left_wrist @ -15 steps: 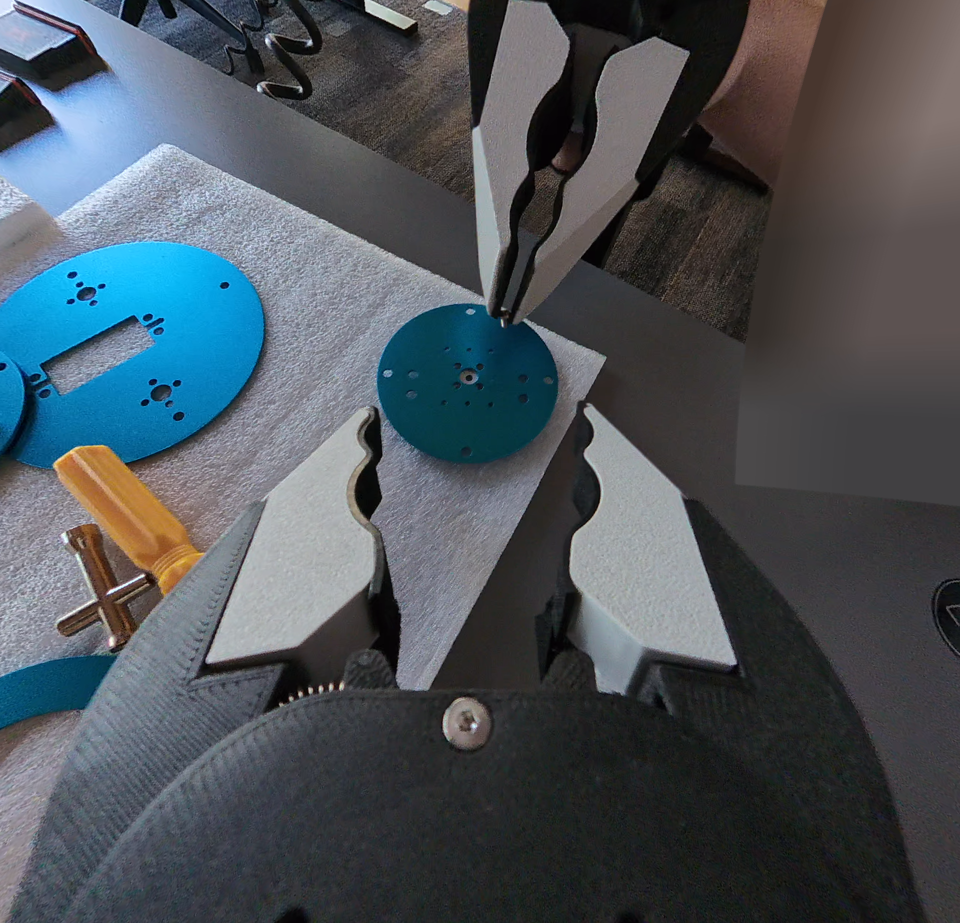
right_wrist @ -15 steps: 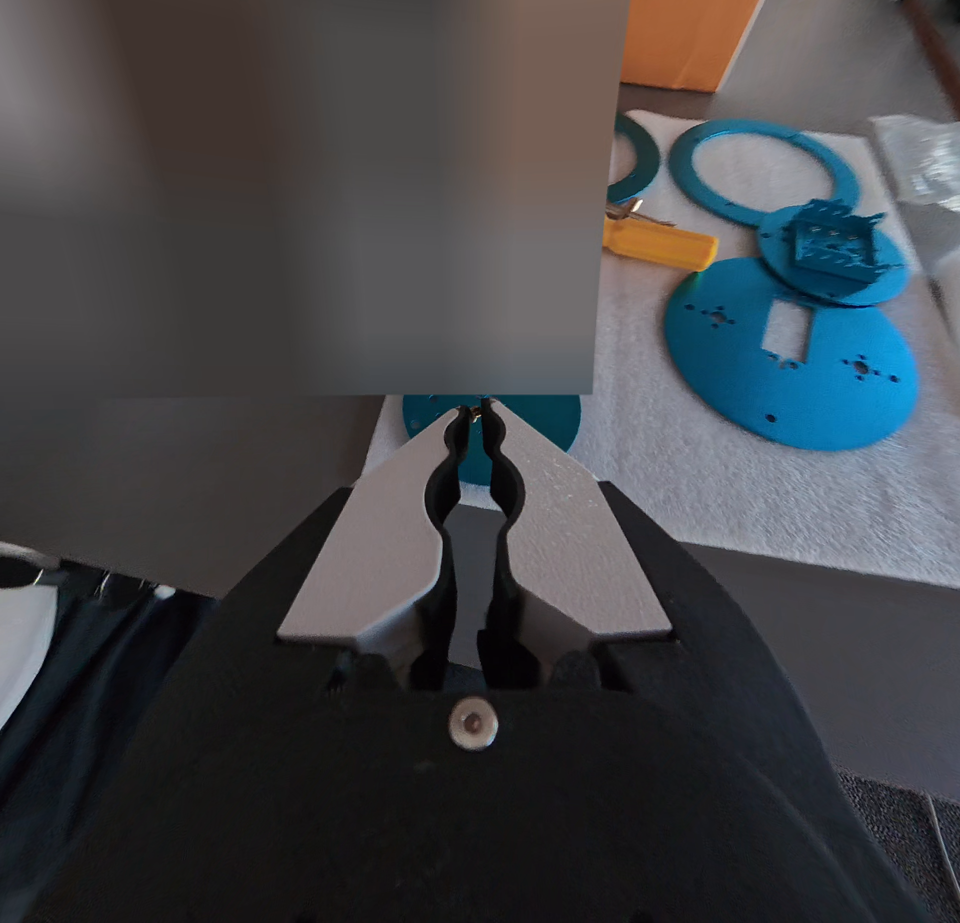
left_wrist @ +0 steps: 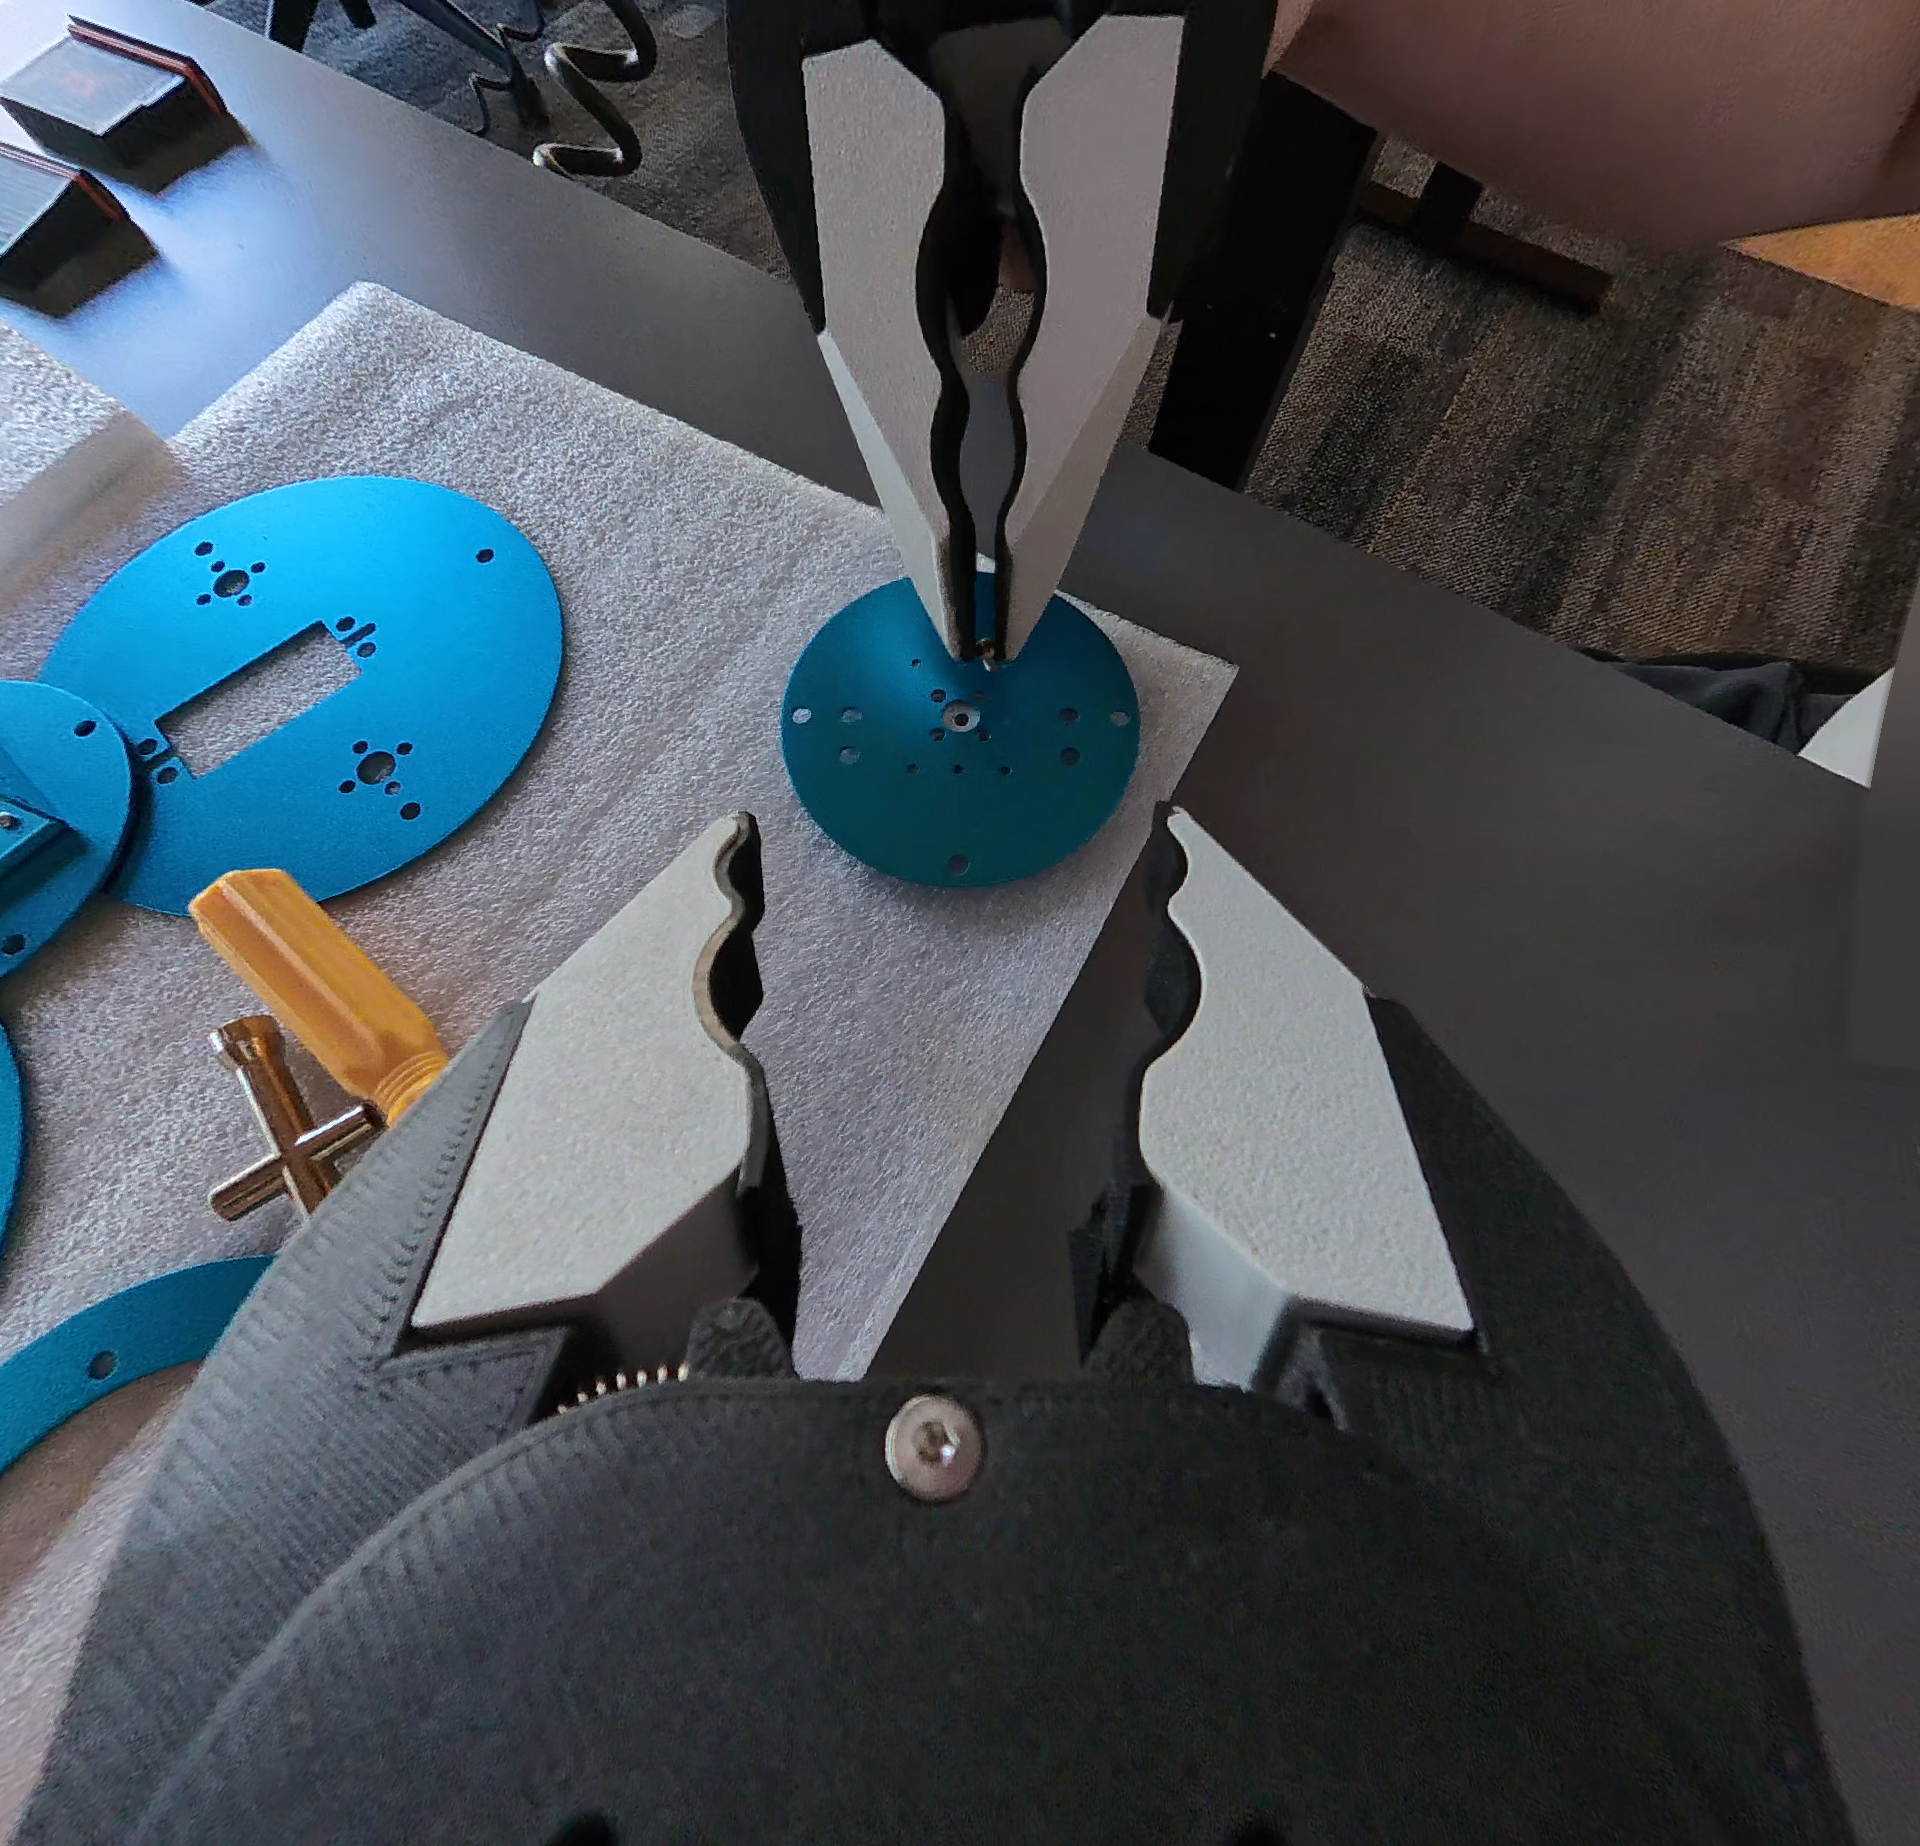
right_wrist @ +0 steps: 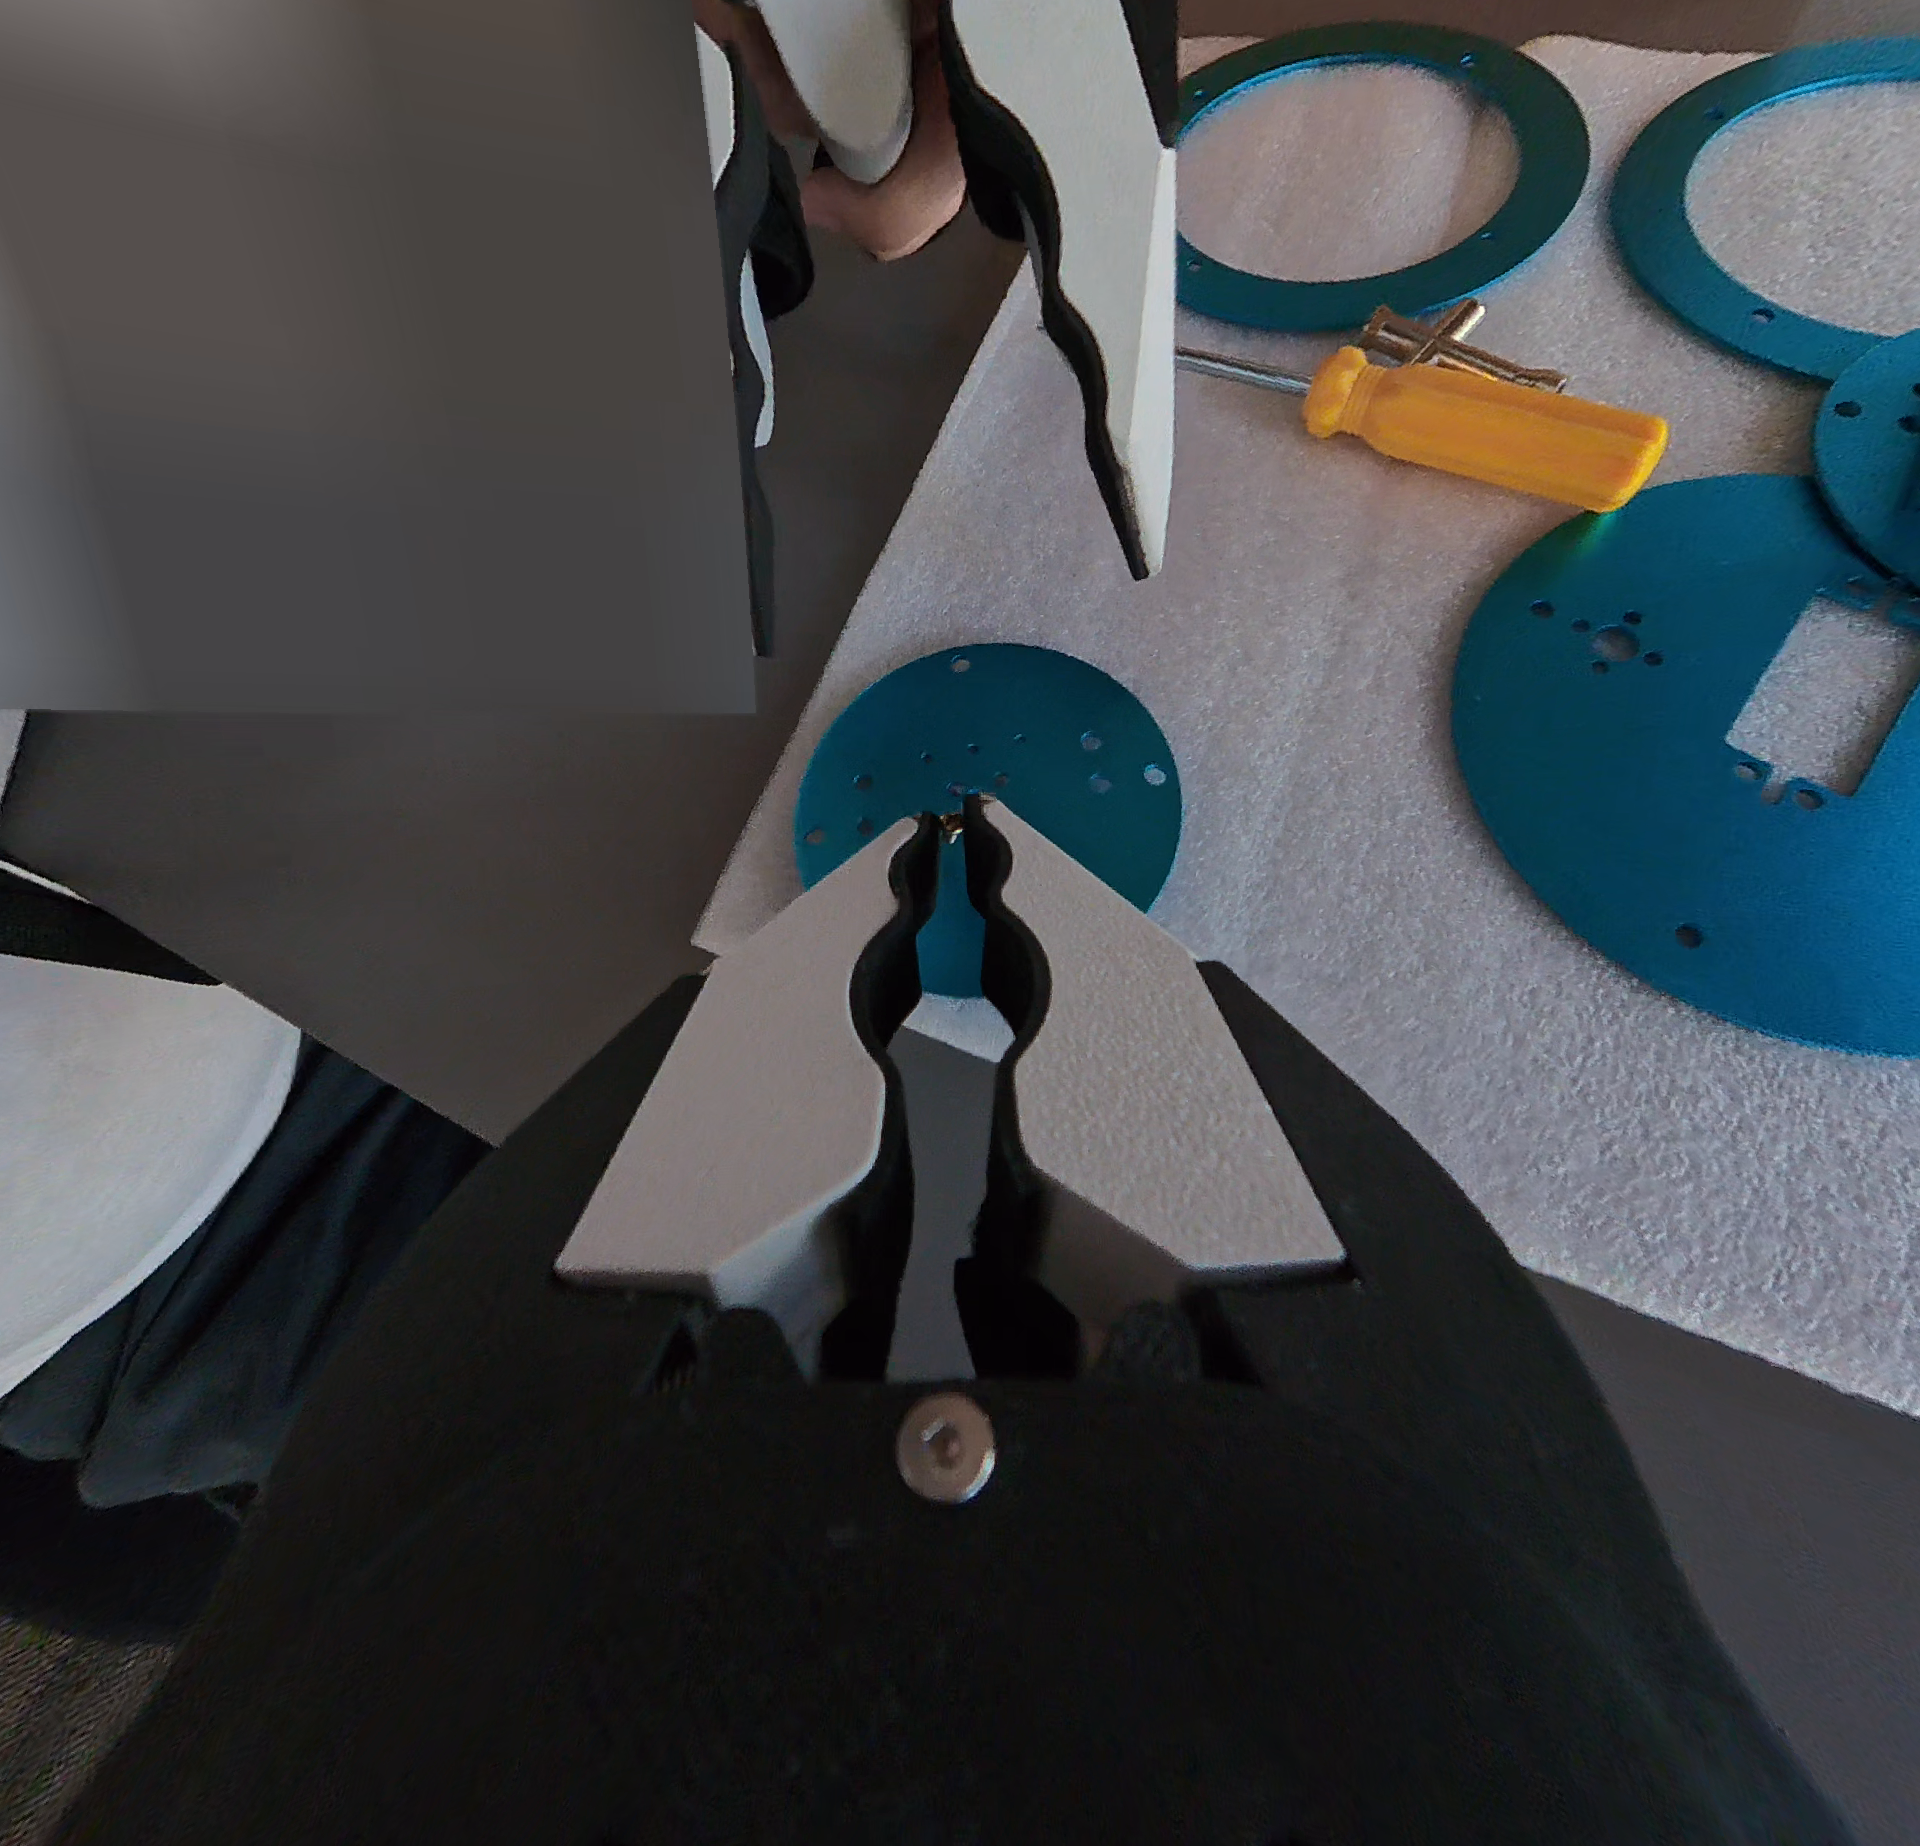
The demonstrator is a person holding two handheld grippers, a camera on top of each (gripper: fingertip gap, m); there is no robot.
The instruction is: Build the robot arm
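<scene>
A small round blue disc (left_wrist: 935,809) with several holes lies on the near corner of a white foam mat (left_wrist: 623,549). My right gripper (left_wrist: 982,648) points down at it and is shut on a small screw (left_wrist: 985,660), whose tip touches the disc just beside the centre hole. In the right wrist view the right gripper (right_wrist: 951,825) pinches the screw (right_wrist: 948,830) over the disc (right_wrist: 1049,747). My left gripper (left_wrist: 956,828) is open and empty, hovering at the disc's near edge. It shows from the front in the right wrist view (right_wrist: 951,607).
On the mat lie a large blue plate with a rectangular cut-out (left_wrist: 312,674), a yellow-handled screwdriver (left_wrist: 312,975), a metal cross wrench (left_wrist: 286,1121) and blue rings (right_wrist: 1382,175). Black boxes (left_wrist: 104,92) sit on the dark table (left_wrist: 1455,965). The table edge and carpet lie beyond. Some 4 centimeters of space lies between my two pairs of fingers.
My right gripper has swung more upright and brought the screw a little closer to the disc's centre. The left gripper stays open in about the same place.
</scene>
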